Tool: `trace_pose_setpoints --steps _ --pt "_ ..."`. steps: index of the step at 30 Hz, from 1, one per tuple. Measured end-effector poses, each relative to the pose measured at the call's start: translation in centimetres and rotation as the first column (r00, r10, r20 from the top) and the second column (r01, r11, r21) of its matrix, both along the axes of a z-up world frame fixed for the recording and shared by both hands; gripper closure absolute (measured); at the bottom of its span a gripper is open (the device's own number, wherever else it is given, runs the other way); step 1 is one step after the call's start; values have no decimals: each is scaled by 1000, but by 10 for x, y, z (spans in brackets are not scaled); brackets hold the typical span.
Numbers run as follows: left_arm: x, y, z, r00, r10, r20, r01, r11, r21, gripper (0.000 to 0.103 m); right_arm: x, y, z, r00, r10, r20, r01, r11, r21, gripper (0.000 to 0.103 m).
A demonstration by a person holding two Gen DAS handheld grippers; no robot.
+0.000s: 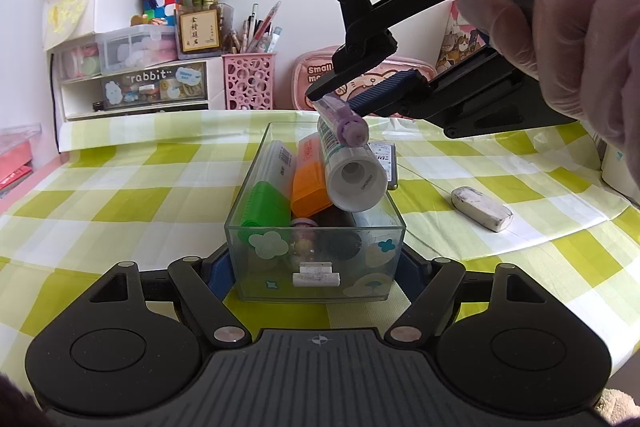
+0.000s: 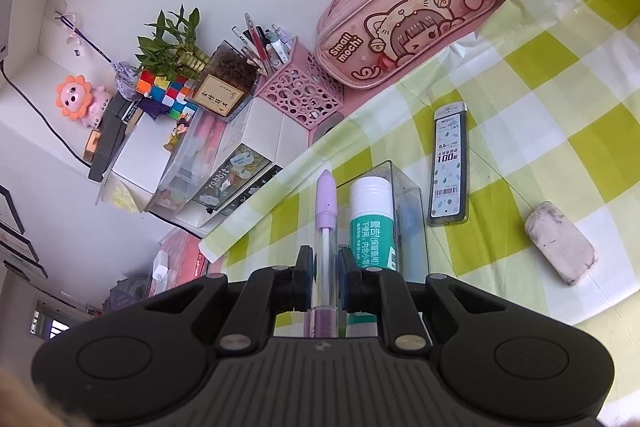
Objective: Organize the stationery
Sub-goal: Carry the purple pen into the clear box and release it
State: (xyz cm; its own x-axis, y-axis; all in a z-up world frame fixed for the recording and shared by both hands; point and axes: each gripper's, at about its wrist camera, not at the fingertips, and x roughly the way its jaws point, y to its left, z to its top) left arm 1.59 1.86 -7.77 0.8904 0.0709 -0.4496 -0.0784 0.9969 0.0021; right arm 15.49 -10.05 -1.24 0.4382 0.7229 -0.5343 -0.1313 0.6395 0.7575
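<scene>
A clear plastic box [image 1: 316, 259] stands on the checked cloth between the jaws of my left gripper [image 1: 316, 267], which is shut on it. In it lie a green highlighter [image 1: 266, 205], an orange highlighter [image 1: 308, 175] and a white-and-green glue stick [image 1: 354, 167]. My right gripper [image 1: 340, 101] is shut on a purple pen [image 1: 346, 121] and holds it over the box's far end, touching the glue stick. In the right wrist view the pen [image 2: 326, 227] lies between the jaws of that gripper [image 2: 325, 279], beside the glue stick [image 2: 372, 215].
A used white eraser [image 1: 482, 207] [image 2: 560, 243] and a pencil-lead case [image 2: 450, 167] lie on the cloth right of the box. A pink pen holder [image 1: 249, 81], a pink pencil case [image 2: 404, 15] and drawer units [image 1: 132, 83] stand at the back.
</scene>
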Motion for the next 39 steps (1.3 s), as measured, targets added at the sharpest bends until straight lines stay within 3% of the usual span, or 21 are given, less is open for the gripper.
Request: trace_pose_setpoints --steps 15,22,32,39 --pt "0 0 0 1000 0 0 0 1000 0 27 -8 -3 2 999 5 39 -5 1000 4 81" --pt "1 0 0 1000 -1 -1 1 1000 1 25 -20 -25 7 994 -49 100 53 998 -33 65" --pt "2 -1 0 1000 2 -1 -2 1000 2 25 -28 -71 -1 964 -185 191 222 955 -194 40" --pt "1 -1 0 1000 2 -1 -2 1000 3 25 -27 -81 -19 954 -199 222 264 910 -320 39"
